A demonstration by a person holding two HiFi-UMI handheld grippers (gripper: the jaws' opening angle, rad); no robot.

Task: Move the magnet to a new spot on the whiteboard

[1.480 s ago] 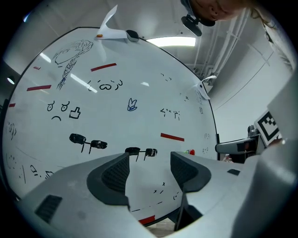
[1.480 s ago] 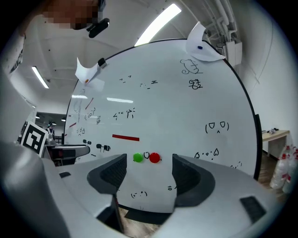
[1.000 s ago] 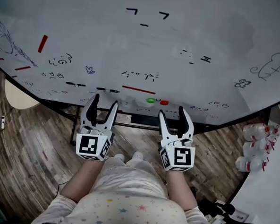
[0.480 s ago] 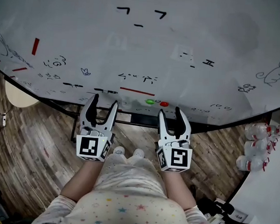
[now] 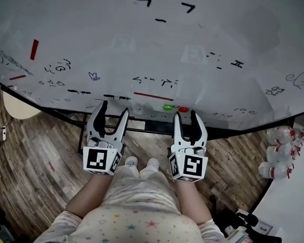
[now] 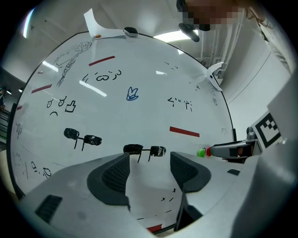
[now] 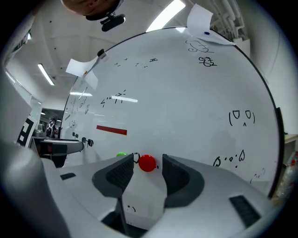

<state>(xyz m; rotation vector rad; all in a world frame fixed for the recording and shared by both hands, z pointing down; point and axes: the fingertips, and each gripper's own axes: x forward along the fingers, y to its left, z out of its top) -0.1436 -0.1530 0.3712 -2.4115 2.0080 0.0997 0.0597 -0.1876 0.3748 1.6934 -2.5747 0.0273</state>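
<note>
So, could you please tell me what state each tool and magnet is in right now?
Left tool: open, empty, aimed at the whiteboard.
Right tool: open, lined up on the red magnet, not gripping it.
Red magnet: stuck low on the whiteboard, untouched.
Green magnet: stuck beside the red one, untouched.
Whiteboard: covered in doodles.

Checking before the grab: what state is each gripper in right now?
Left gripper: open, empty.
Right gripper: open, with the red magnet framed between its jaws, not gripped.
</note>
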